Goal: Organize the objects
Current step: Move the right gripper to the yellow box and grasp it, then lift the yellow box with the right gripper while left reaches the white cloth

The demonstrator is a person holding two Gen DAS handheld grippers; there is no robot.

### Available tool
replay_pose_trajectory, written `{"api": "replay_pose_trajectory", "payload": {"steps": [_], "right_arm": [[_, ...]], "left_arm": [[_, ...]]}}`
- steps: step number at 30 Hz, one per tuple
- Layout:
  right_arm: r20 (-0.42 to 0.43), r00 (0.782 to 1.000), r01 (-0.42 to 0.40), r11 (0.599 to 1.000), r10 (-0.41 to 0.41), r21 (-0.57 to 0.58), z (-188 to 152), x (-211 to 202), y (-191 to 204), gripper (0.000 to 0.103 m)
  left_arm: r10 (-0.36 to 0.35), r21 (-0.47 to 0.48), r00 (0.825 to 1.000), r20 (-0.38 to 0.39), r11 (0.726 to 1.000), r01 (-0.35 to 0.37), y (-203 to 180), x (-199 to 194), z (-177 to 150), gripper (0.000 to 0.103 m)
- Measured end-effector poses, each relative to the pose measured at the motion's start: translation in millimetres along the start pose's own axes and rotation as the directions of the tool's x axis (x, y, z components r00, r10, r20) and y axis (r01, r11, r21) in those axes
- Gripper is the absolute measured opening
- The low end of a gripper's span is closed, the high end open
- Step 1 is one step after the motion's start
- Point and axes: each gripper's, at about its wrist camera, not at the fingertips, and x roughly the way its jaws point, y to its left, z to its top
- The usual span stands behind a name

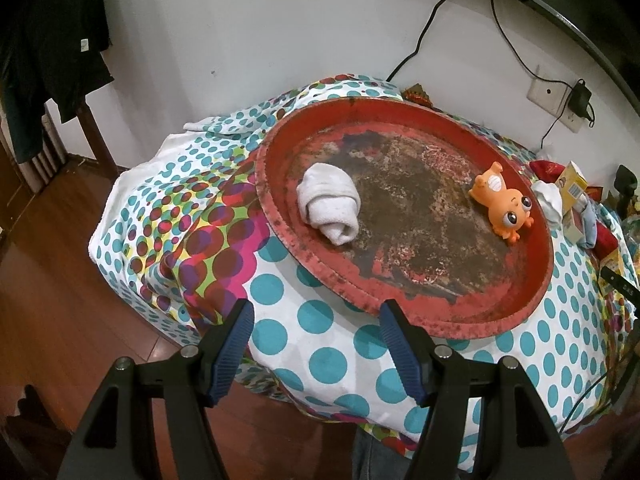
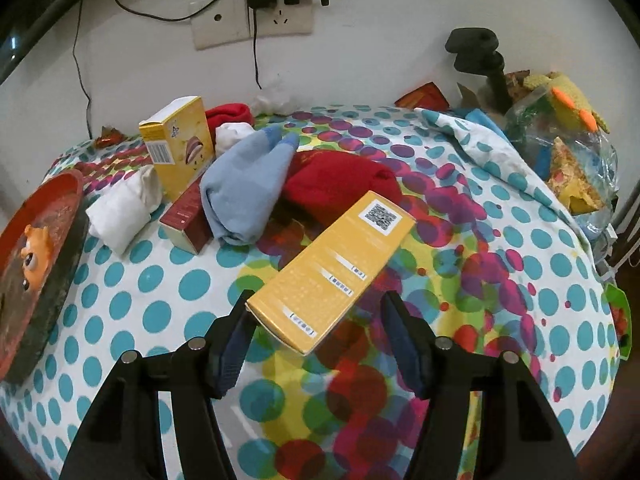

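A worn red round tray [image 1: 404,322] lies on the dotted tablecloth [image 1: 320,344]. It holds a rolled white sock [image 1: 328,202] at its left and an orange toy animal [image 1: 502,200] at its right. My left gripper [image 1: 316,316] is open and empty, just in front of the tray's near rim. My right gripper [image 2: 316,308] is open, its jaws on either side of the near end of a long yellow box [image 2: 332,268] that lies flat on the cloth. Behind the box lie a red sock [image 2: 340,188], a blue sock [image 2: 244,188], a white sock [image 2: 124,208], an upright yellow box [image 2: 180,144] and a dark red box [image 2: 186,220].
The tray's edge [image 2: 56,280] with the toy shows at the left of the right wrist view. A clear bag of colourful items [image 2: 560,152] and a black stand [image 2: 480,60] sit at the back right. A wall socket with cables [image 2: 256,16] is behind. Wooden floor [image 1: 52,300] lies left of the table.
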Motion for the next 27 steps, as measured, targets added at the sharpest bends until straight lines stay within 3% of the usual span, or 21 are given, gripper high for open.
{"api": "replay_pose_trajectory", "payload": {"steps": [3, 8, 10, 14, 19, 24, 27], "right_arm": [[0.0, 0.999, -0.035, 0.998, 0.035, -0.048, 0, -3, -3, 0.046], [0.003, 0.999, -0.041, 0.987, 0.042, -0.153, -3, -6, 0, 0.043], [-0.006, 0.997, -0.083, 0.98, 0.083, -0.183, -3, -7, 1, 0.041], [-0.007, 1.0, -0.029, 0.972, 0.028, -0.233, -3, -6, 4, 0.045], [-0.001, 1.0, 0.011, 0.992, -0.011, -0.127, -3, -4, -6, 0.051], [-0.011, 1.0, -0.006, 1.0, 0.006, -0.018, 1, 9, -15, 0.05], [-0.016, 0.999, -0.032, 0.998, 0.032, 0.046, 2, 15, -20, 0.032]], "left_arm": [[0.004, 0.006, 1.0, -0.007, 1.0, -0.004, -2, 1, -1, 0.067], [0.005, 0.014, 1.0, 0.002, 1.0, -0.005, -4, -1, -1, 0.067], [0.006, 0.018, 1.0, 0.008, 1.0, -0.006, -5, -2, -1, 0.067], [0.005, 0.019, 1.0, 0.012, 1.0, -0.005, -6, -2, 0, 0.067], [0.006, 0.02, 1.0, 0.007, 1.0, -0.007, -9, -2, -1, 0.067], [0.008, 0.03, 1.0, 0.027, 1.0, -0.009, -12, -5, -1, 0.067], [0.009, 0.043, 0.999, 0.032, 0.999, -0.01, -15, -5, -2, 0.067]]}}
